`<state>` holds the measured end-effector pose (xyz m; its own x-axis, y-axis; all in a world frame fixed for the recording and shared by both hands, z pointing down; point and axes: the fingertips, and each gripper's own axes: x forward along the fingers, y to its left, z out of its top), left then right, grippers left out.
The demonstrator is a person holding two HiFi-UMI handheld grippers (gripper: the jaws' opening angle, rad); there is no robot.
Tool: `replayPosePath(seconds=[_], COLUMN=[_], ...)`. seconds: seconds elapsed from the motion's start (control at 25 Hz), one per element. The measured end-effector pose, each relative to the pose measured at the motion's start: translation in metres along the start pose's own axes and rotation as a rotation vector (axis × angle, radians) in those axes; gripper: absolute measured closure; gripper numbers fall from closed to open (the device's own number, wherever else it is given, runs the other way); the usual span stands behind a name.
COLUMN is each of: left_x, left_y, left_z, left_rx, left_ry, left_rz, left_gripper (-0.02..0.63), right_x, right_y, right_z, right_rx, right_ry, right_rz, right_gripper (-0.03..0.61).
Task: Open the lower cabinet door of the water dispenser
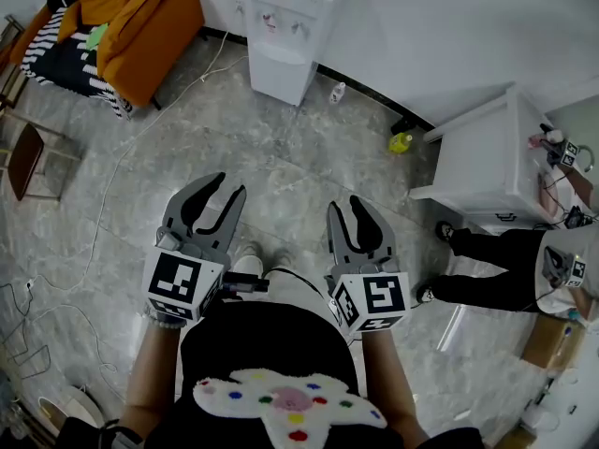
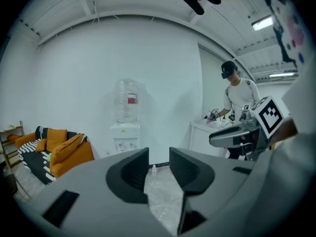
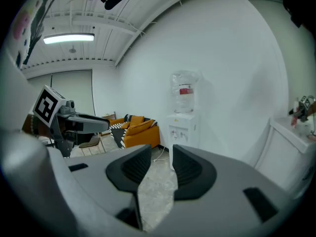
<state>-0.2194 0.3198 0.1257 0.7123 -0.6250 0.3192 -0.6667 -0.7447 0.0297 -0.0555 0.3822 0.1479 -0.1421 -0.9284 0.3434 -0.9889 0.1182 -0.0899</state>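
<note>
Both gaping empty, left tool (image 1: pixel 227 187), right tool (image 1: pixel 347 209), water dispenser (image 1: pixel 281 36) beyond.

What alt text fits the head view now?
The left tongs and right tongs hover open and empty over the grey floor, far short of the white water dispenser ahead. An orange sofa sits left, a white cabinet right.

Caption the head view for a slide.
Left hand-held gripper and right hand-held gripper, both open and empty, point toward the dispenser, well short of it.
</note>
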Motion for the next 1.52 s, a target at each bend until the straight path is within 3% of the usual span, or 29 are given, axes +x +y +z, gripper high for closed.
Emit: replayPosePath(seconds=[0.84, 1.52], left_x=[-0.006, 0.027], left_y=[-0.048, -0.054], left_z=[0.002, 0.018], left_rx=[0.009, 0.053], left_ry=[-0.027, -0.083], left_rz=[0.080, 0.039], left_gripper=[0.480, 0.480], right_x=[-0.042, -0.037], right_y=[-0.034, -0.056], right_z=[-0.017, -0.018], right_rx=[-0.018, -0.013], right_ry=[-0.035, -0.052], right_rz=[0.048, 0.015], right_gripper=[0.459, 0.459])
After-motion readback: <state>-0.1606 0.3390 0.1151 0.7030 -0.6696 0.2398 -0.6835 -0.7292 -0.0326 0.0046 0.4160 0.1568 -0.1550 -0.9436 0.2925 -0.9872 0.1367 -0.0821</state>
